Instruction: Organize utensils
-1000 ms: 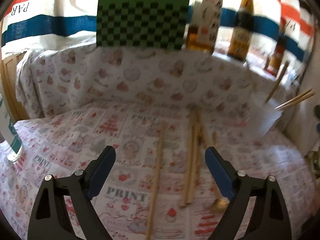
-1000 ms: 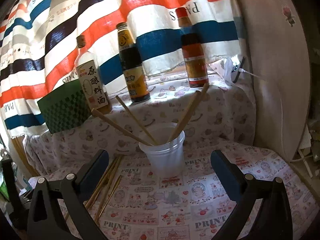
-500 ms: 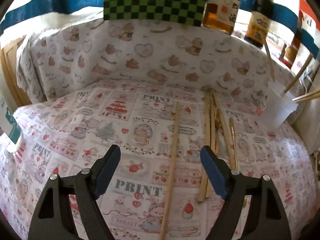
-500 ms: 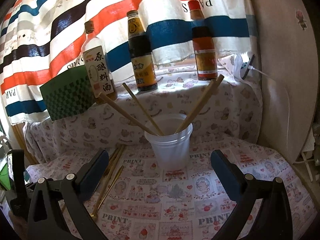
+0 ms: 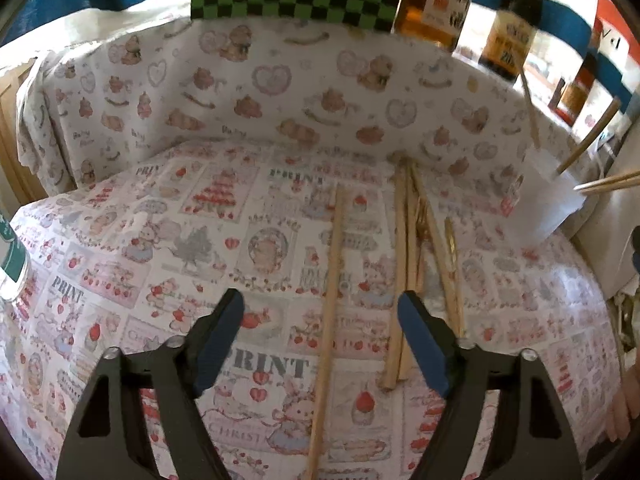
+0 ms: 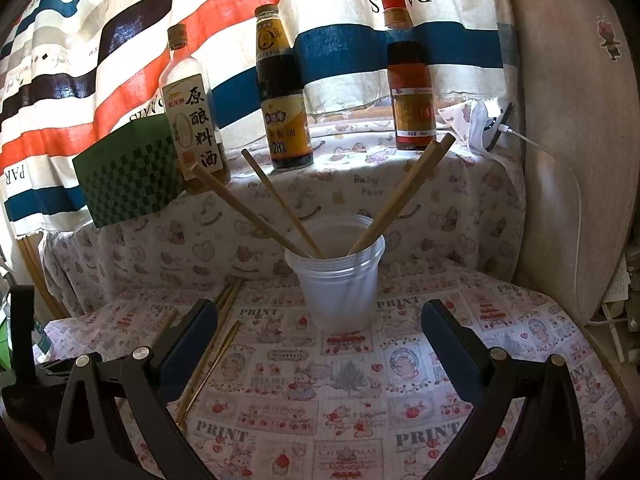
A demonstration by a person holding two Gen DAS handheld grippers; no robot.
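Note:
A single wooden chopstick (image 5: 330, 312) lies on the printed tablecloth and runs between the jaws of my left gripper (image 5: 320, 332). Those jaws are closing, and the blue pads stand clear of the stick on both sides. To its right lies a bundle of chopsticks (image 5: 404, 272) beside a thin gold utensil (image 5: 452, 240). A translucent plastic cup (image 6: 340, 280) holds several chopsticks (image 6: 256, 216) leaning outward. My right gripper (image 6: 320, 340) hovers open in front of the cup with nothing between its fingers. The loose chopsticks (image 6: 226, 308) lie left of it.
Three sauce bottles (image 6: 284, 100) and a green checkered box (image 6: 128, 176) stand on the raised cloth-covered ledge behind, under a striped curtain. A padded wall (image 6: 568, 120) and a white cable (image 6: 560, 168) close the right side. A green-labelled bottle (image 5: 12, 260) stands at the far left.
The left gripper has tipped downward and come closer to the cloth, its jaws have narrowed, and the single chopstick now lies centred between them. The right gripper has hardly moved.

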